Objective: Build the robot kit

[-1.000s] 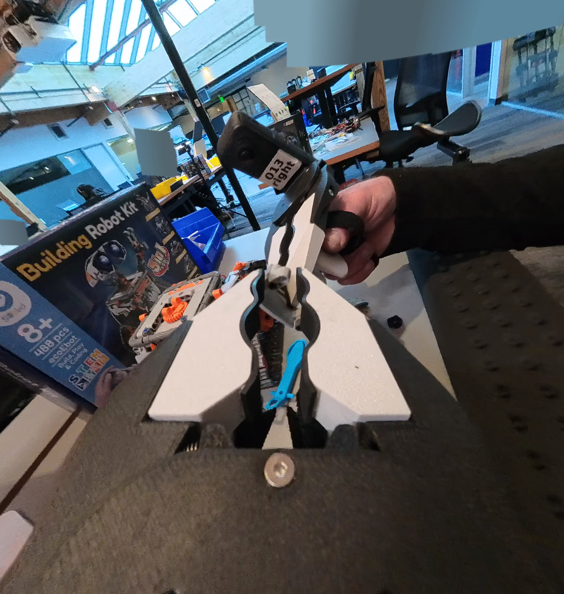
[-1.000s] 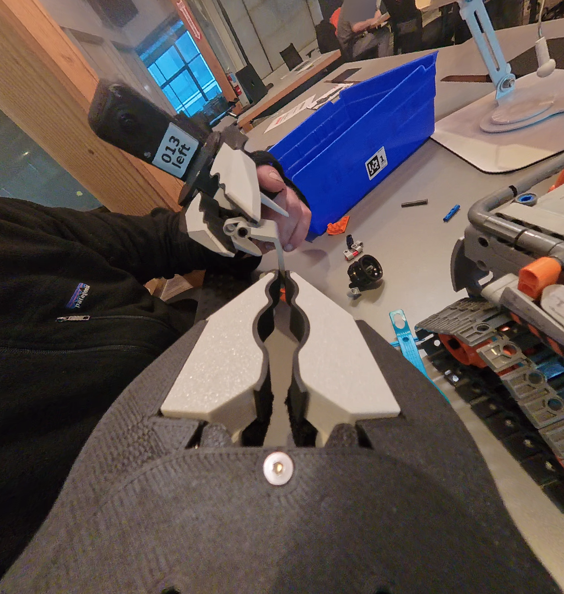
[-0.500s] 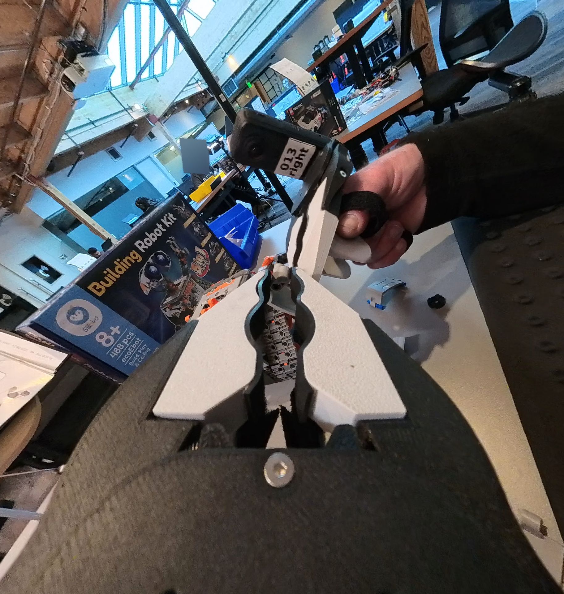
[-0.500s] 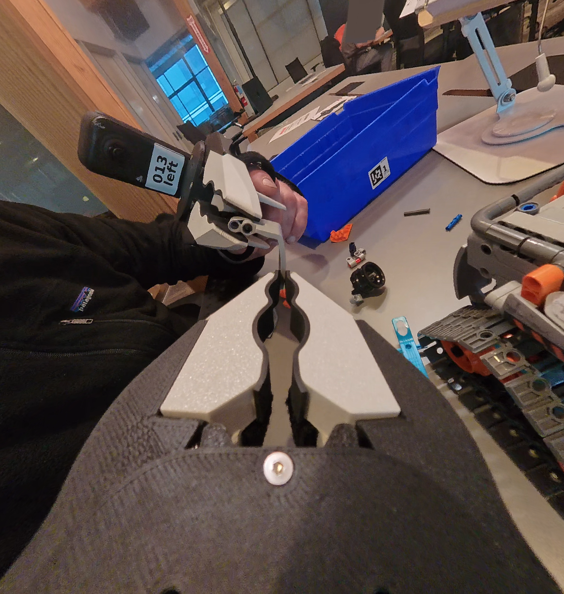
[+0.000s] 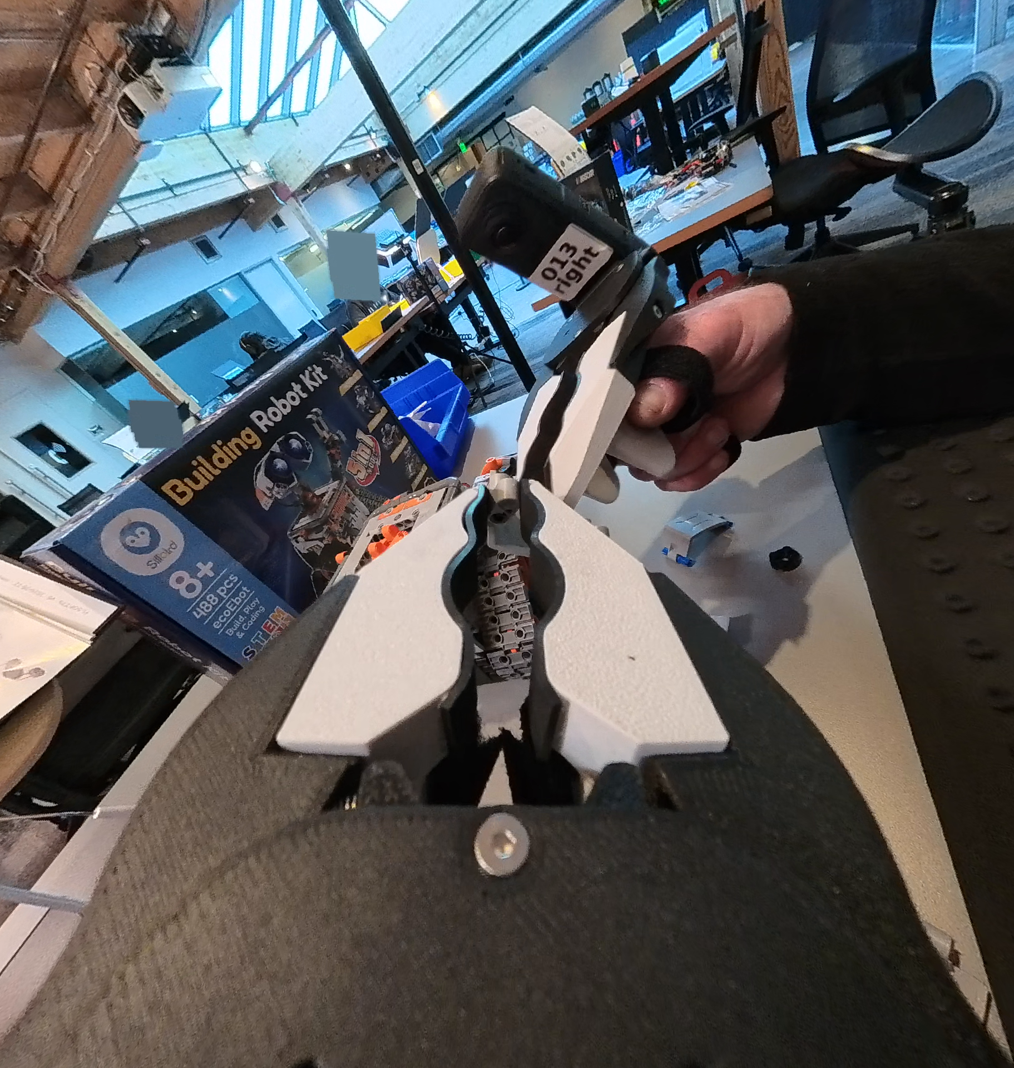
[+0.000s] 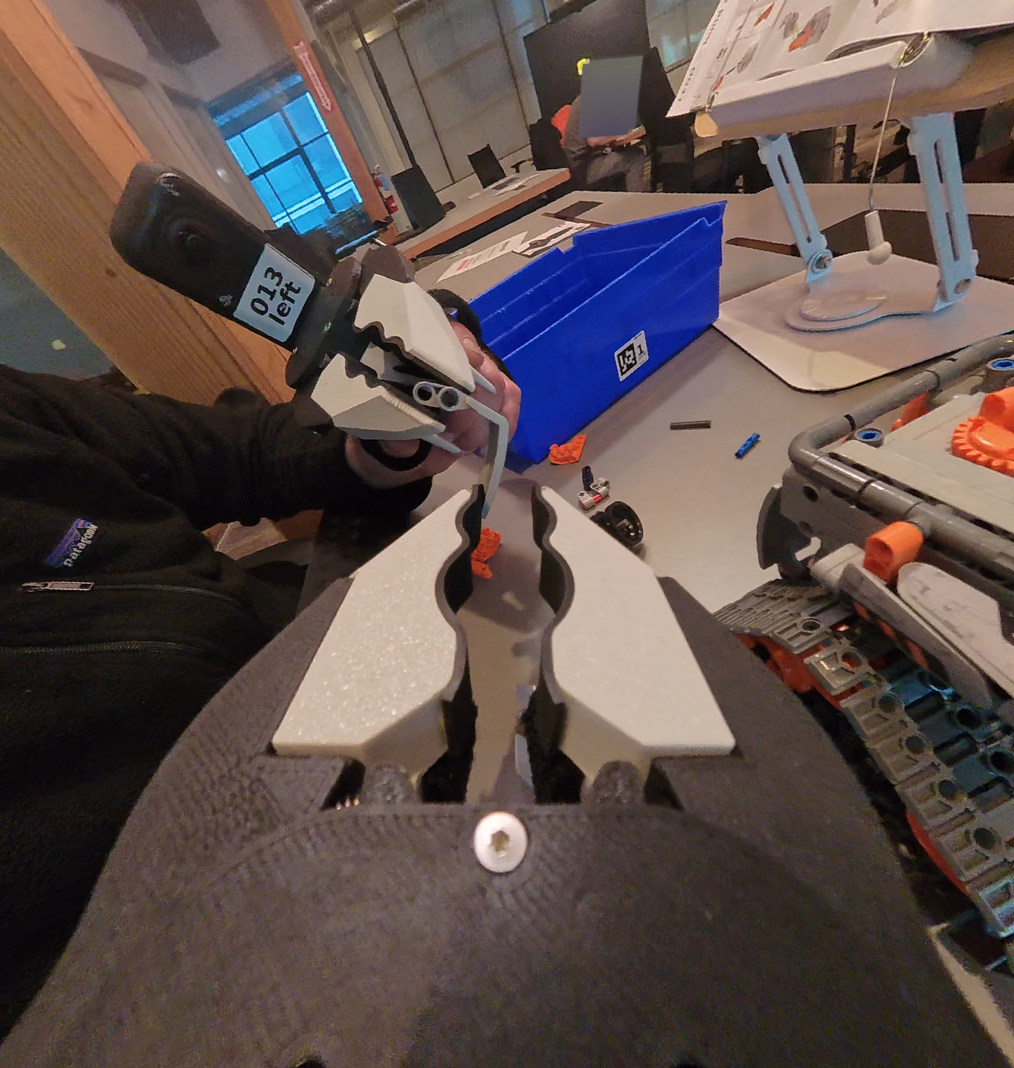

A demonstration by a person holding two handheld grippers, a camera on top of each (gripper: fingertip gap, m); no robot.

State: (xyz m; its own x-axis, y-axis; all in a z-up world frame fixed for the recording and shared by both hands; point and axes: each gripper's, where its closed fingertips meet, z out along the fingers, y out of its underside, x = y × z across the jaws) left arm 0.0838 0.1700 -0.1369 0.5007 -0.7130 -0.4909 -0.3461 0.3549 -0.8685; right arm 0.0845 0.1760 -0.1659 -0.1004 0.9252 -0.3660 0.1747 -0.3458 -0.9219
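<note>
Grippers meeting over the bench.
Left gripper is clamped on a grey bent beam; right gripper has fingers slightly apart around the beam's lower end, above an orange piece, beside the tracked model.

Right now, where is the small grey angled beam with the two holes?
The grey angled beam is clamped in the left gripper, left of the blue bin; its lower end hangs by the right gripper tips.
</note>
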